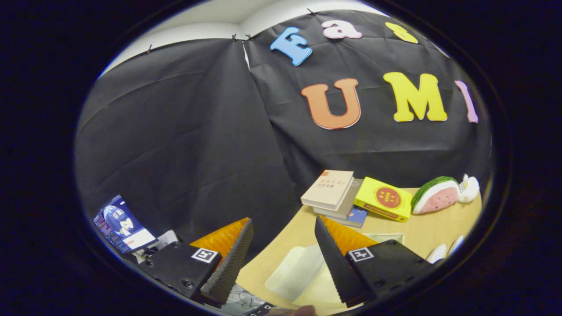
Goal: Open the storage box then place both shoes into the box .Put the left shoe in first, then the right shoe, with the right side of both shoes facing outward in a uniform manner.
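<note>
My gripper (283, 220) is open, held above the wooden table (421, 228), with nothing between its black ribbed fingers (230, 259). Below the gap lies the translucent white storage box (295, 268), its lid looking closed; part of it is hidden behind the right finger, and a pale rim (386, 237) shows just beyond that finger. To the right of the right finger, two white rounded shapes (437, 253) that look like the shoes peek in, mostly cut off.
Beyond the fingers a stack of books (330, 189) and a yellow box (384, 199) lie at the table's back. A watermelon plush (435, 194) and a small white plush (470, 188) sit further right. A lit screen (120, 224) stands off the table's left.
</note>
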The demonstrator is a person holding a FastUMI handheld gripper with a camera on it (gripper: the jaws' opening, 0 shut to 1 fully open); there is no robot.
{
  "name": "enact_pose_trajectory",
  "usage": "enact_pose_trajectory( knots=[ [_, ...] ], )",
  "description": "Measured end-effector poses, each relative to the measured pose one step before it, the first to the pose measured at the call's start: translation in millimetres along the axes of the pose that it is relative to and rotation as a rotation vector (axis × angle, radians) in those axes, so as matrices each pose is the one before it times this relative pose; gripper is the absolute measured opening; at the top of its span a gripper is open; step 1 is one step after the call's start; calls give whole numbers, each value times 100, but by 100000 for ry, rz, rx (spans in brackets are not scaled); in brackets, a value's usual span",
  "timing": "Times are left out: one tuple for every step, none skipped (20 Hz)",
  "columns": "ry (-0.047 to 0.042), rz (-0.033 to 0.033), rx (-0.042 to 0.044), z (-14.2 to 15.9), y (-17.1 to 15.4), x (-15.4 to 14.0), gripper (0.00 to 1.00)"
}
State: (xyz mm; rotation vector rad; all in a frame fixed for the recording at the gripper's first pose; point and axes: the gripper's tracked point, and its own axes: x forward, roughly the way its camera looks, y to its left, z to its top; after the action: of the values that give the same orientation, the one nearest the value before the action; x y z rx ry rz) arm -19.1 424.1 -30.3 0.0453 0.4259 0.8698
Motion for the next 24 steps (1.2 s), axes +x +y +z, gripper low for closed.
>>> enact_pose_trajectory(
  knots=[
    [-933,-3988,-1550,-6,-1203,-489,93],
    [-1806,-3056,-1484,269,-1368,-662,95],
    [-1921,-2665,-1100,89,-1089,-468,96],
    [-1455,-2340,-1012,112,-1203,-567,96],
    [-1287,-2124,-789,-6,-1236,-742,96],
    [-1012,-1880,-325,123,-1282,-543,97],
    [-748,-2171,-108,-106,-1601,-818,96],
    [-693,-2176,315,-69,-1724,-593,97],
    [-356,-2241,430,-182,-1802,-610,96],
    [-176,-2635,570,-221,-2045,-622,97],
    [-263,-2754,459,-293,-2128,-607,96],
    [-102,-2827,455,-282,-2270,-666,96],
    [28,-2805,605,-375,-2171,-599,97],
    [853,-6151,1594,-1113,-5399,-1503,97],
    [204,-2125,630,-366,-2085,-475,97],
    [284,-2154,509,-455,-2038,-355,97],
    [387,-1912,317,-504,-1942,-289,97],
    [559,-2124,153,-619,-1914,-268,97],
    [835,-1532,309,-678,-1658,-265,97],
    [1220,-1502,95,-887,-1586,-115,97],
    [1592,-1188,107,-931,-1575,-4,97],
    [1799,-818,53,-1103,-1309,229,96],
    [2134,-592,-53,-1068,-1059,276,96],
    [2116,-318,-173,-1192,-995,354,96]
  ],
)
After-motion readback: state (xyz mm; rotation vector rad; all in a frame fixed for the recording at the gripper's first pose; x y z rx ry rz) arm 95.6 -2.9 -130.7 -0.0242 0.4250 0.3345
